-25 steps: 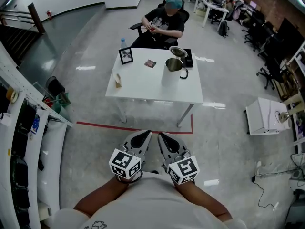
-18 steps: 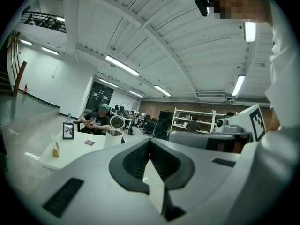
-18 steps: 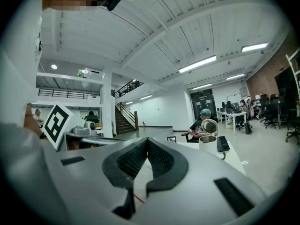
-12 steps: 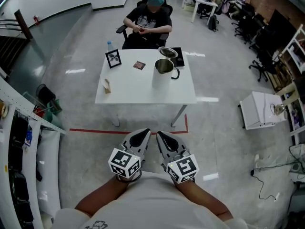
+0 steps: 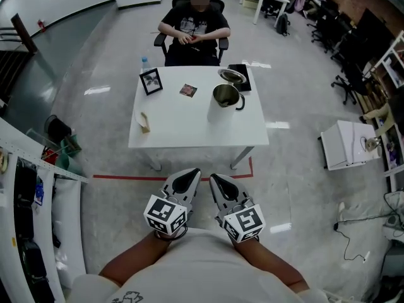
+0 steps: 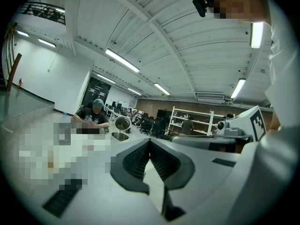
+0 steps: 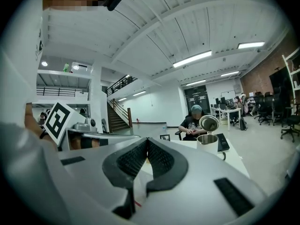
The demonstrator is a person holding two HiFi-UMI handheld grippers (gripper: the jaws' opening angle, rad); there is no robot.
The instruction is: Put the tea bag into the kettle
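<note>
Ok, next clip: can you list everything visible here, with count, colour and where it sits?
table: 1, white, mid-floor ahead of the person
kettle: 1, silver-white, lid open, table's right half
tea bag: 1, tan, near the table's left edge
picture frame: 1, black, table's far left
card: 1, dark, between frame and kettle
bottle: 1, clear, by the table's far left corner
pad: 1, black, table's far right
seated person: 1, dark shirt, behind the table
tape line: 1, red, floor before the table
cabinet: 1, white, floor at right
left gripper: 1, grey, shut, empty, short of the table
right gripper: 1, grey, shut, empty, beside it
</note>
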